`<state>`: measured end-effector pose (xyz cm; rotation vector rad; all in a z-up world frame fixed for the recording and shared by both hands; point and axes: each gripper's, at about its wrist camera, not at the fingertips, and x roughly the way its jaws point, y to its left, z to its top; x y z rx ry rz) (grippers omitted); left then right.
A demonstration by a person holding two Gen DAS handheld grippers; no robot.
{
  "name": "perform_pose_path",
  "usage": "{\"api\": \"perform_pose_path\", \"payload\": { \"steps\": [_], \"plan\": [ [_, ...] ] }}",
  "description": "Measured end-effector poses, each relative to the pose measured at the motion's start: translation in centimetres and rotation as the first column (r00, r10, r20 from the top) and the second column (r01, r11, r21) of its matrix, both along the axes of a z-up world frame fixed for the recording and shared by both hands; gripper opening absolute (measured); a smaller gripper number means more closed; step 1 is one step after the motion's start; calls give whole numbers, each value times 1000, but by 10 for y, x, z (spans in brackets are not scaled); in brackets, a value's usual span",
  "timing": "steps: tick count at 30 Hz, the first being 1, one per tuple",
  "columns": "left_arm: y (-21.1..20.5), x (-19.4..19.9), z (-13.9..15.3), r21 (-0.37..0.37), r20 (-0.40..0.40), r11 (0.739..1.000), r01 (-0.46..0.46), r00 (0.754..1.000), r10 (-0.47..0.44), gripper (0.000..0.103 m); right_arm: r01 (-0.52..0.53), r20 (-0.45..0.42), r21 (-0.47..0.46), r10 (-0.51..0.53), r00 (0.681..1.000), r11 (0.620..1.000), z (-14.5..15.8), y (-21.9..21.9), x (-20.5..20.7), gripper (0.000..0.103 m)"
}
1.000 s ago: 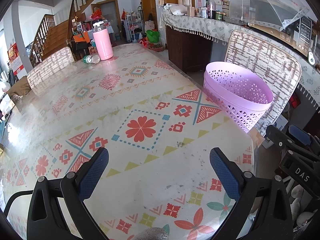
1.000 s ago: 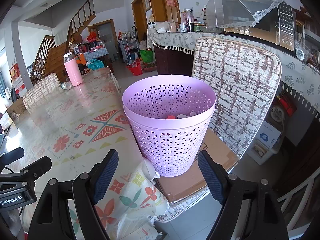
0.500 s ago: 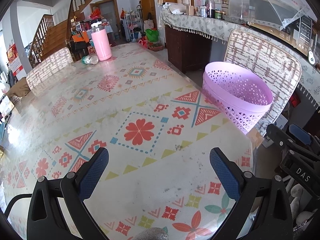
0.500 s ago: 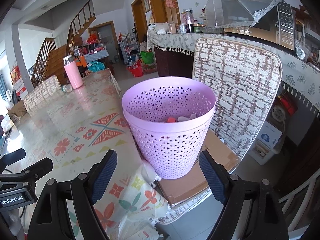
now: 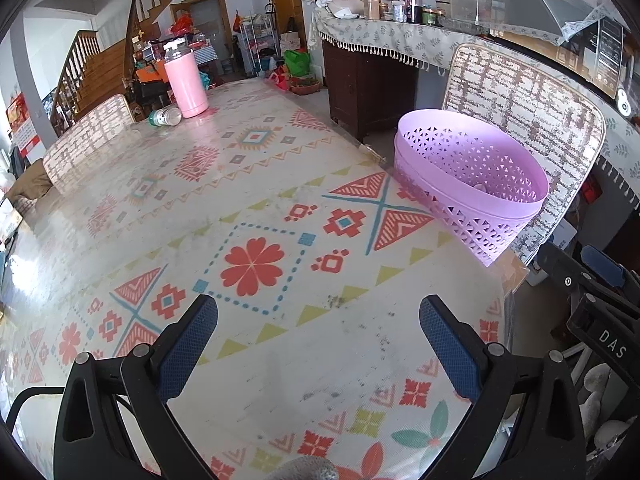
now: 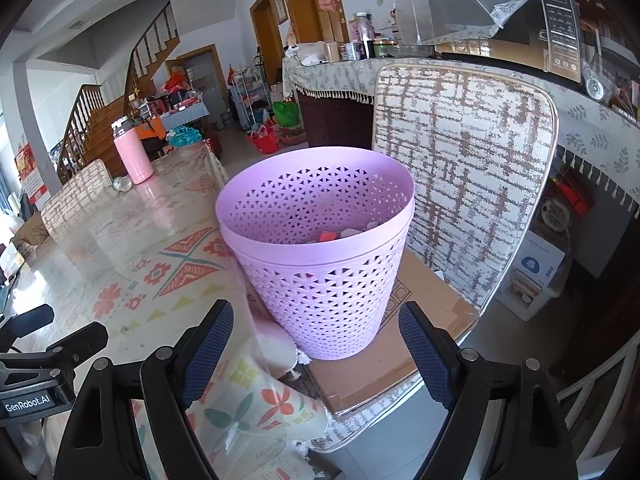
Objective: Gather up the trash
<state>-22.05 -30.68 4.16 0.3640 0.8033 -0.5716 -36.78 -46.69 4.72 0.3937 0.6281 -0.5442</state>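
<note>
A lilac perforated waste basket (image 6: 324, 264) stands on a cardboard sheet on a chair seat beside the table; red and white scraps (image 6: 340, 234) lie inside it. It also shows at the right of the left wrist view (image 5: 472, 184). My right gripper (image 6: 316, 344) is open and empty, just in front of the basket. My left gripper (image 5: 318, 332) is open and empty above the patterned tablecloth (image 5: 256, 216). A small clear bottle (image 5: 165, 116) lies on its side at the table's far end.
A tall pink tumbler (image 5: 185, 80) stands by the lying bottle. The chair's woven backrest (image 6: 460, 168) rises behind the basket. A second chair (image 5: 88, 140) sits at the table's left. A sideboard (image 5: 368, 76) stands beyond. My right gripper's body (image 5: 592, 304) shows at the right.
Both grippers drifted slightly forward; the basket looks a little nearer in the right wrist view. Both stay open and empty.
</note>
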Motion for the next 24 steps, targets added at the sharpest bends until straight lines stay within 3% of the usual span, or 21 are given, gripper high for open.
{"api": "perform_pose_path", "payload": {
  "steps": [24],
  "plan": [
    [-22, 8, -10, 26, -16, 1000, 16, 1000, -16, 101, 16, -7, -8, -16, 1000, 1000, -9, -17, 2, 88]
  ]
}}
